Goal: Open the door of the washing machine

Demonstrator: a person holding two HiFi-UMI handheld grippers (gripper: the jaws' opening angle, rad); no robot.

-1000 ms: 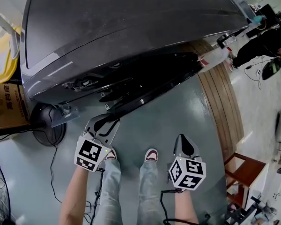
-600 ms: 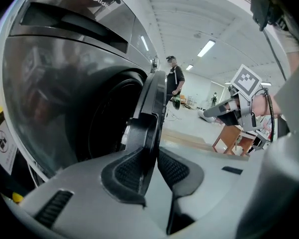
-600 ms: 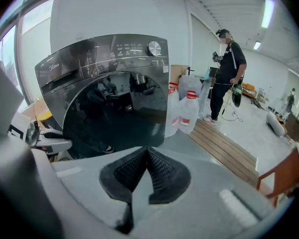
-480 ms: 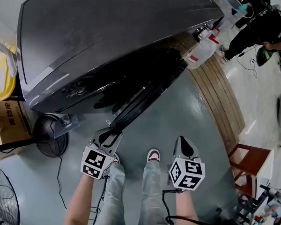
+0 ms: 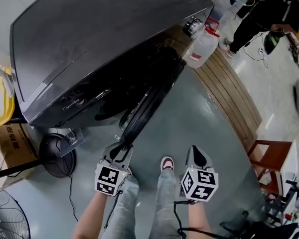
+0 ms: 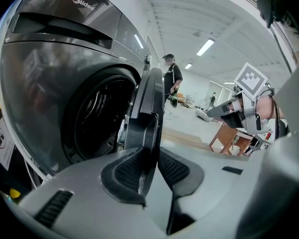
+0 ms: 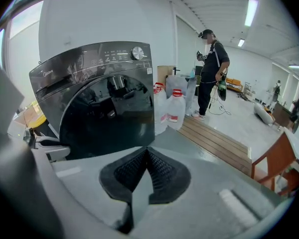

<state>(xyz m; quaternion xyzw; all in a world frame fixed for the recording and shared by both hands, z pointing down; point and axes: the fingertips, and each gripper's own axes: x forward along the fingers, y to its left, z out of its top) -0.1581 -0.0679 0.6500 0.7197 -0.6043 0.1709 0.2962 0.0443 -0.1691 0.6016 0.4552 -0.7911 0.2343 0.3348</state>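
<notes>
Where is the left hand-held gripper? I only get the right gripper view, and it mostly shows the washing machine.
Observer: The left hand-held gripper is clamped on the edge of the door.
Operator: Is the door open?
Observer: Partly. In the head view it stands swung out at an angle from the washing machine.
Operator: Can you see inside?
Observer: Yes, the left gripper view shows the dark drum behind the door.
</notes>
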